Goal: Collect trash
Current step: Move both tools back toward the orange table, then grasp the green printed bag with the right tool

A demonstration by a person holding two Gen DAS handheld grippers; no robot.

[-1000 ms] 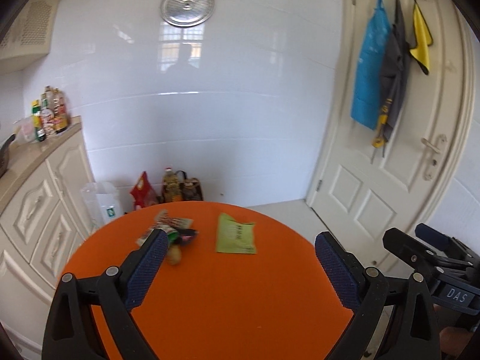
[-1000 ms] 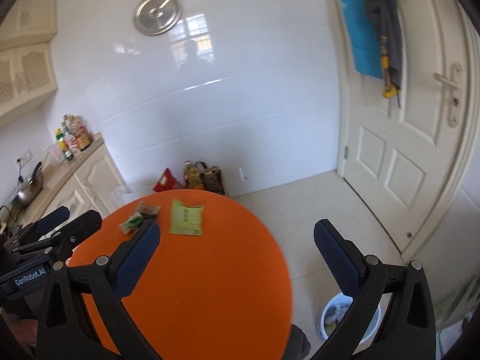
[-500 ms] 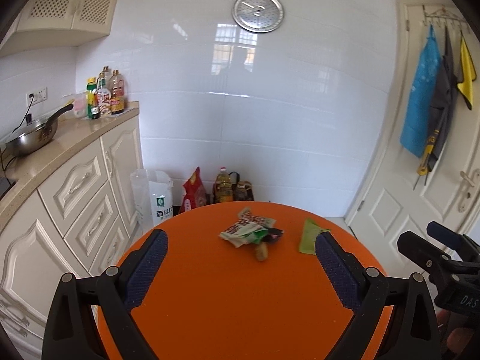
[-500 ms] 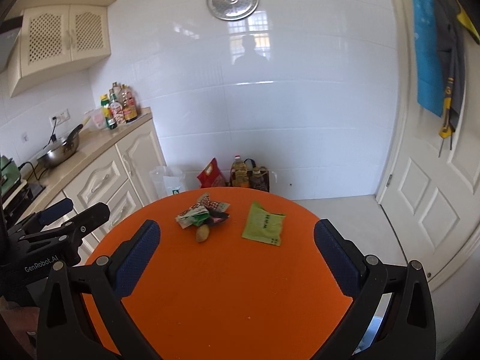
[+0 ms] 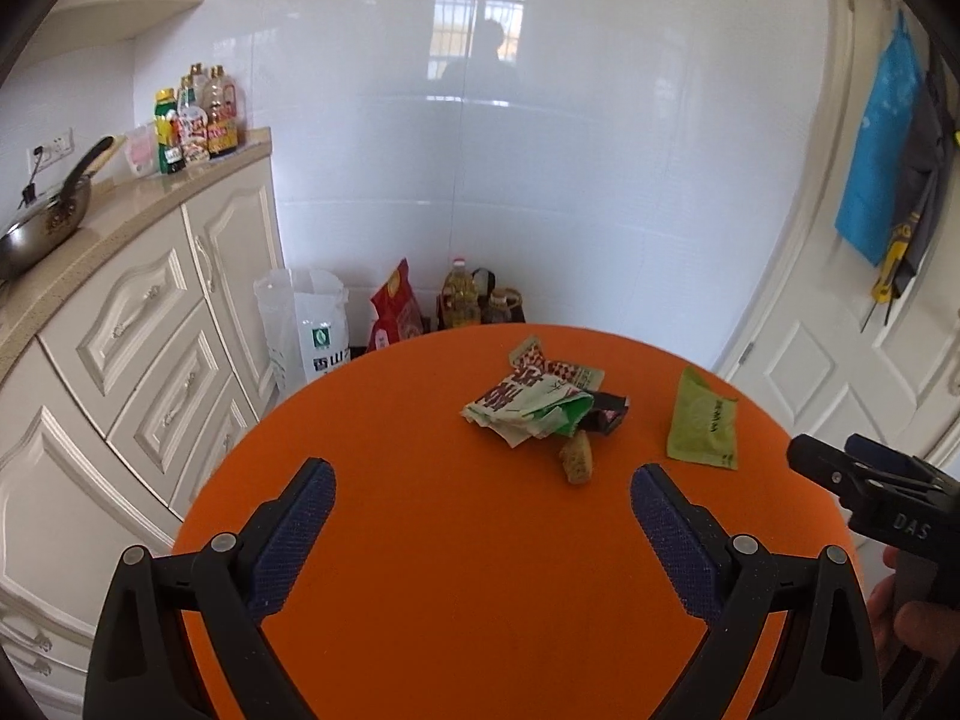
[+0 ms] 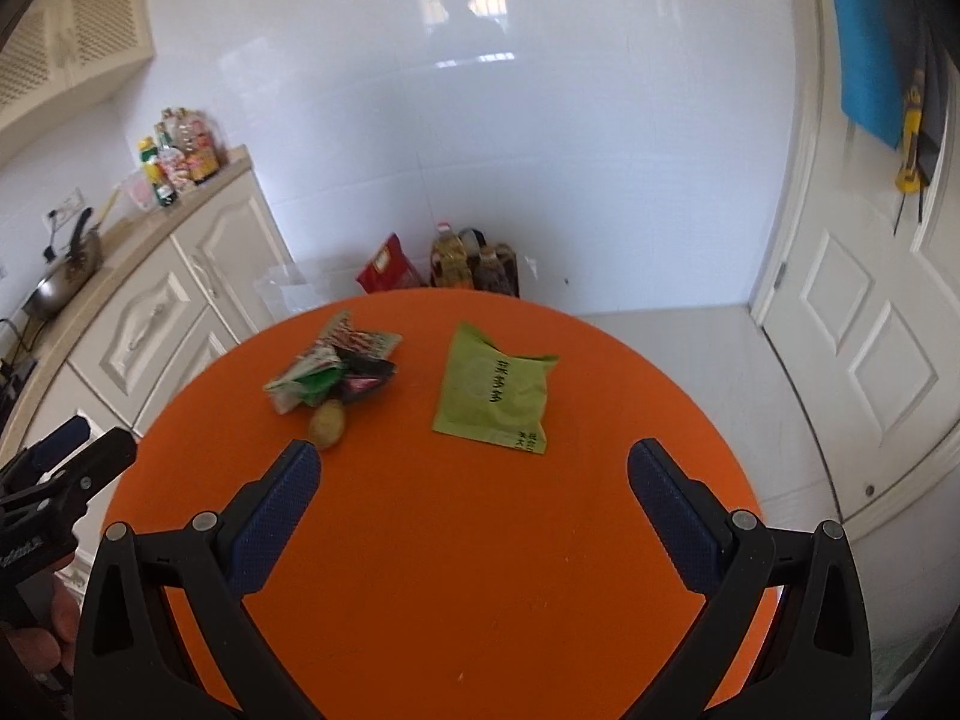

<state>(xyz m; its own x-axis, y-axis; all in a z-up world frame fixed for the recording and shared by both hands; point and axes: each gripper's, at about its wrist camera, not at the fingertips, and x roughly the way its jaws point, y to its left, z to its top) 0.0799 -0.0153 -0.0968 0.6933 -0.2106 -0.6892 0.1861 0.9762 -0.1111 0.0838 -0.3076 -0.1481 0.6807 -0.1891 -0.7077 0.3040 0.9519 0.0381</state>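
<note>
Both grippers lowered toward table (image 5: 456,540); left gripper (image 5: 483,501), right gripper (image 6: 474,480) wide apart, empty.

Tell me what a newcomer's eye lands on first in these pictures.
The bright orange round table fills the lower half of both views. On its far side sits a crumpled pile of wrappers with a small brownish lump beside it, and a flat green packet lies apart to the right. Both grippers' jaws hang wide open and empty above the near side.

Home kitchen: wok (image 5: 42,228), condiment bottles (image 5: 195,120), cabinets (image 5: 138,324)
</note>
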